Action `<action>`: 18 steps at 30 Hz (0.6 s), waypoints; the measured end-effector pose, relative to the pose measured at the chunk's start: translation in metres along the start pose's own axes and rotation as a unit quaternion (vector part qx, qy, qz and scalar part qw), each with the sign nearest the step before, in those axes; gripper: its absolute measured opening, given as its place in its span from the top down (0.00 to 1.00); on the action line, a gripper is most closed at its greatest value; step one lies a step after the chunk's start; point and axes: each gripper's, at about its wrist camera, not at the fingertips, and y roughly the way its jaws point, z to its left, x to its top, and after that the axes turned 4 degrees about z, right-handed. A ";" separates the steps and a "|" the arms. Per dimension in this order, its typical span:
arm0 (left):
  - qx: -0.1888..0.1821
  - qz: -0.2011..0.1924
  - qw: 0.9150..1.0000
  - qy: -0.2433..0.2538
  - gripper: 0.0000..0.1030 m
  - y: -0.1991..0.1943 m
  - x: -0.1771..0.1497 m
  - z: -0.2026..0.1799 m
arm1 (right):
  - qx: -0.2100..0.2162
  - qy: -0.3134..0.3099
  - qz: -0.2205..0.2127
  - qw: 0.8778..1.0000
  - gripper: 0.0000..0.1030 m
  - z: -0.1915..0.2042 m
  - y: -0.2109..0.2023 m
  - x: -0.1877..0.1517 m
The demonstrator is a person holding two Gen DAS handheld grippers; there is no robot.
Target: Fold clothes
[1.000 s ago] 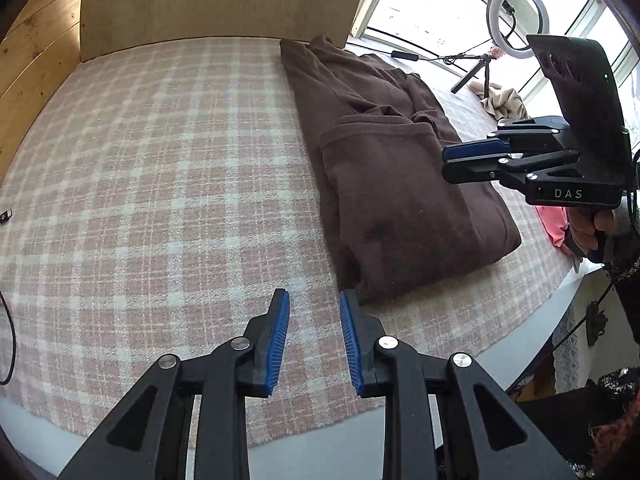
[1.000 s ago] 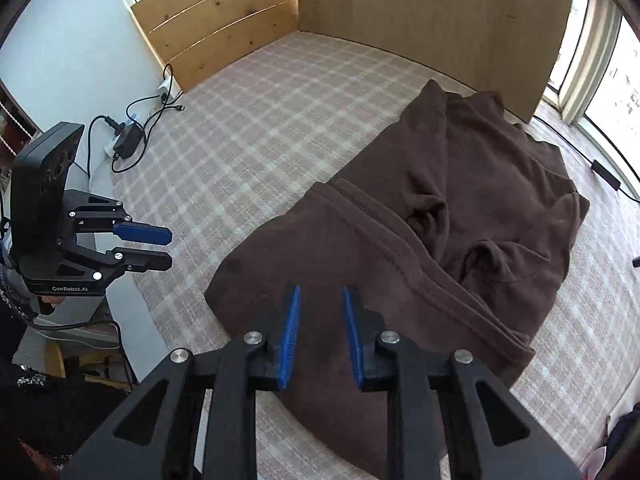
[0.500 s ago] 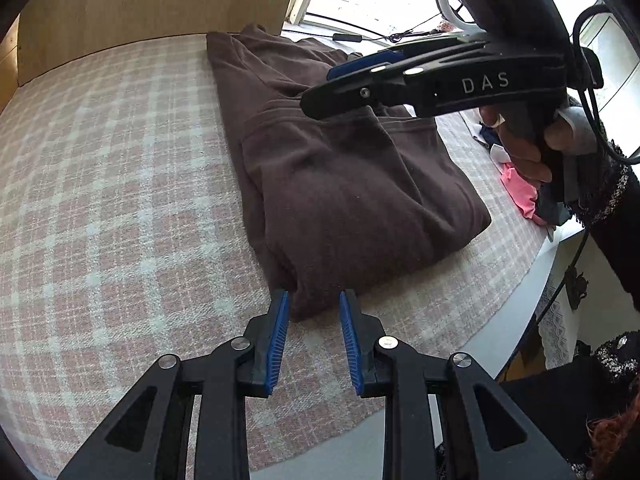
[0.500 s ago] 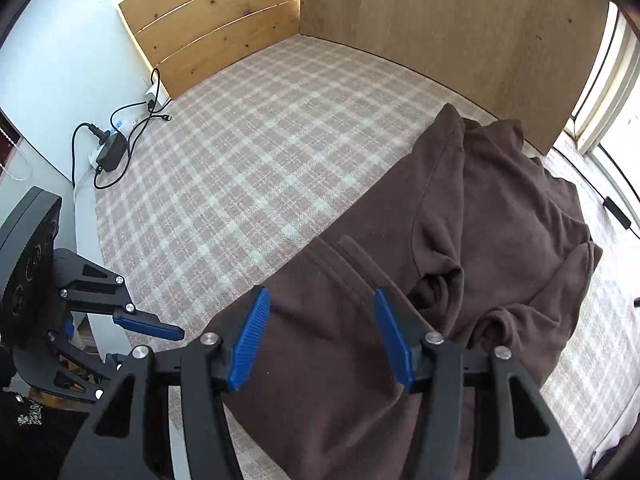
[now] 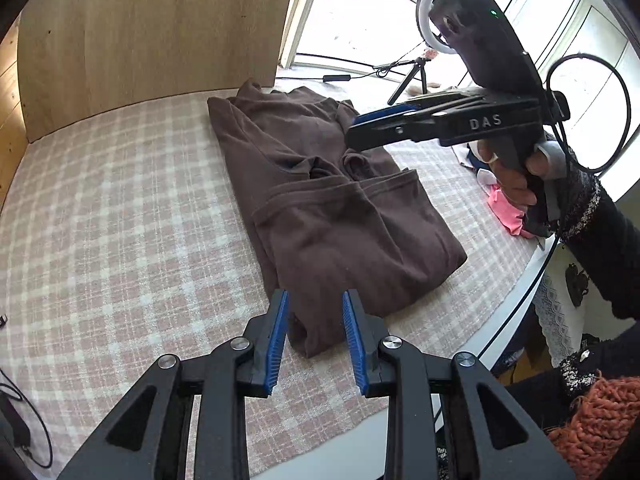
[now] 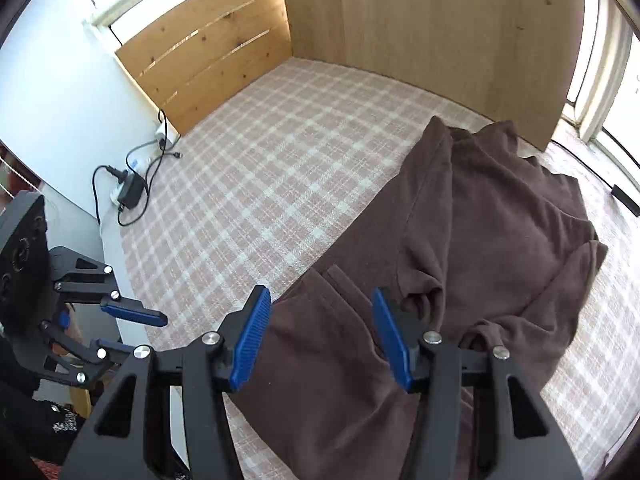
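Here the checked bench [image 5: 120, 220] carries the half-folded brown sweatshirt [image 5: 340, 224] near its edge. Both tongs, left [image 5: 312, 336] opening and right [image 6: 320, 336] closing, hover empty, higher than a second ago; a careless regrasp could drag the fold apart.
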 end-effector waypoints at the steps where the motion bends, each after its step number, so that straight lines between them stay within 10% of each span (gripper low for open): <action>1: 0.002 -0.007 1.000 0.004 0.73 -0.010 0.012 0.004 | -0.005 0.018 -0.023 1.000 0.49 -0.006 -0.028 -0.007; 6: 0.045 -0.019 0.998 0.031 0.73 -0.019 0.082 0.023 | -0.091 0.062 -0.088 0.990 0.50 -0.054 -0.124 -0.023; 7: 0.049 -0.013 0.998 0.038 0.73 -0.012 0.092 0.025 | -0.105 0.066 -0.086 0.989 0.65 -0.068 -0.129 -0.022; 8: 0.052 -0.008 0.998 0.045 0.73 -0.004 0.103 0.027 | -0.112 0.070 -0.077 0.988 0.79 -0.079 -0.127 -0.021; 18: 0.054 0.058 0.996 0.045 0.73 0.116 0.196 0.064 | -0.101 0.130 0.013 0.986 0.79 -0.195 0.007 0.005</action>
